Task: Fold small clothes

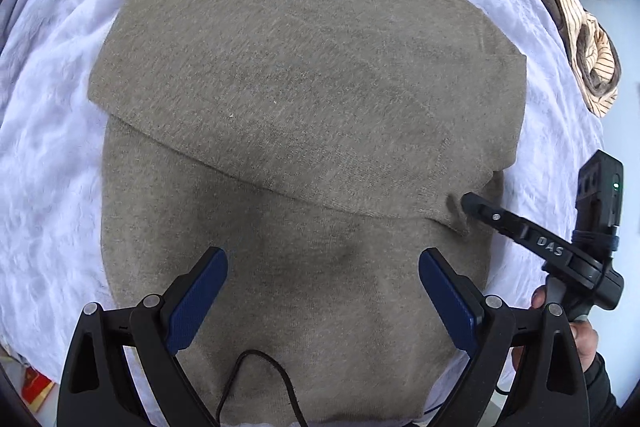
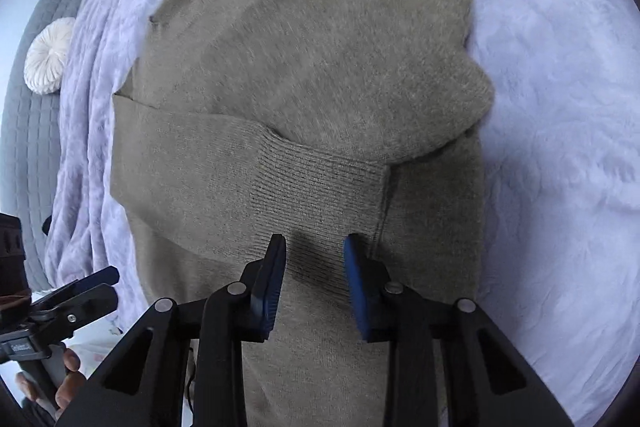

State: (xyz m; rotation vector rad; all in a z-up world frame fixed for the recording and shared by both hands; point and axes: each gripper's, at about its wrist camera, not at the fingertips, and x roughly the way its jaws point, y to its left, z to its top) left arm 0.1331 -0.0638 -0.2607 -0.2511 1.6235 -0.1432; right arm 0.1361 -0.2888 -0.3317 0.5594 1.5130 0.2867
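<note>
Sweater (image 1: 304, 87): olive-grey knit, spread flat in the middle of the pale lilac blanket (image 1: 52, 131); collar toward the blanket's far edge, hem toward the near edge.
Sleeve (image 2: 248, 179): folded across the body, its ribbed cuff (image 2: 332, 183) lying close to the sweater's right side edge.
Left gripper (image 1: 323, 299): jaws wide, nothing between them, hanging over the lower body of the sweater; not touching cloth as far as I can tell.
Right gripper (image 2: 315, 267): jaws narrowed about halfway, straddling the near edge of the cuff; whether the pads (image 2: 276, 267) already press the knit I cannot tell.
Risk, grip: tips down on two layers; a bite too deep would likely catch the body cloth under the cuff and drag the whole sweater.
Risk, fold: a pull on the cuff alone could slide the sleeve off square.
Risk, base: blanket is soft and rumpled; it may creep with the sweater.
Clutter: loose clothes (image 1: 580, 39) at the blanket's far right corner, well apart.
</note>
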